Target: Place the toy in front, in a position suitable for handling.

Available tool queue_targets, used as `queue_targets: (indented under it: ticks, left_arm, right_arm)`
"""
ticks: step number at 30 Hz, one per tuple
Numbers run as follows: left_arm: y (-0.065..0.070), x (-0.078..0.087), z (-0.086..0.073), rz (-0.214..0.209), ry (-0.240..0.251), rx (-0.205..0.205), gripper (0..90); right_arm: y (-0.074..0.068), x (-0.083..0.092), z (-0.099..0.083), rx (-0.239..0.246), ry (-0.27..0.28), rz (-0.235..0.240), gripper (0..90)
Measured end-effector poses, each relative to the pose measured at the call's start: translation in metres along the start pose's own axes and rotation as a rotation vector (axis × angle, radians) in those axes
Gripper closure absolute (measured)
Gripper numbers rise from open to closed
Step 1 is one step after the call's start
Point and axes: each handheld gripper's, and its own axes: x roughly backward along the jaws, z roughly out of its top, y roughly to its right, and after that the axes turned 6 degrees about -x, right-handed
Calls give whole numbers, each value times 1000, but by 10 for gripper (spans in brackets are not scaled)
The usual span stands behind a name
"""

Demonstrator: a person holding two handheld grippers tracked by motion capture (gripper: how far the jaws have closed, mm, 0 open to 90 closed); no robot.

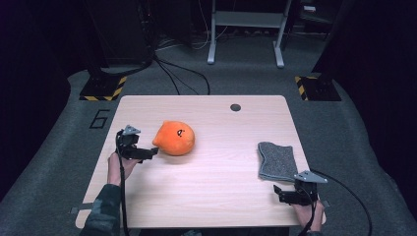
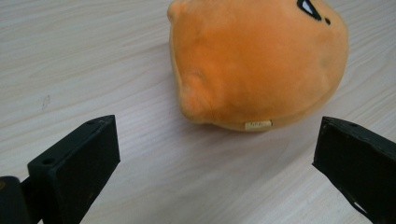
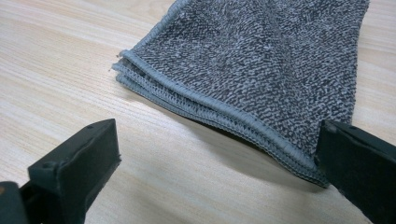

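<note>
Grey carpet surrounds the pale wooden desk (image 1: 211,187). Left claw (image 1: 153,151) gapes wide just beside the orange plush toy (image 1: 174,138) at the desk's left-centre. Right claw (image 1: 278,192), also spread wide, sits near the folded grey towel (image 1: 277,160).

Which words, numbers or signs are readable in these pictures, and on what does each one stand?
"6": painted dark on the grey floor, left of the table.
Small sewn tag on the orange plush toy: its print is too blurred to read.
Grey folded cloth: no text.
</note>
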Motion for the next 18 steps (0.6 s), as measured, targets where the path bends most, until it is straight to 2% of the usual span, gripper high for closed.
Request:
queue_targets:
  ticks: [5,9,11,12,14,18]
  left_arm:
    - [-1,-11,13,-24,-20,-25,2]
    - [1,-21,23,-29,-12,-29,1]
    - [1,-24,28,-37,-24,-44,1]
    - [0,-25,30,-41,-41,-65,1]
    - [1,-28,33,-52,-38,-53,0]
    - [1,-33,40,-55,-27,-59,0]
  right_arm:
    - [0,0,0,-2,1,1,0]
    - [0,0,0,-3,1,2,0]
    - [0,0,0,-3,1,3,0]
    - [0,0,0,-2,1,2,0]
    - [0,0,0,-3,1,3,0]
    - [0,0,0,-6,2,3,0]
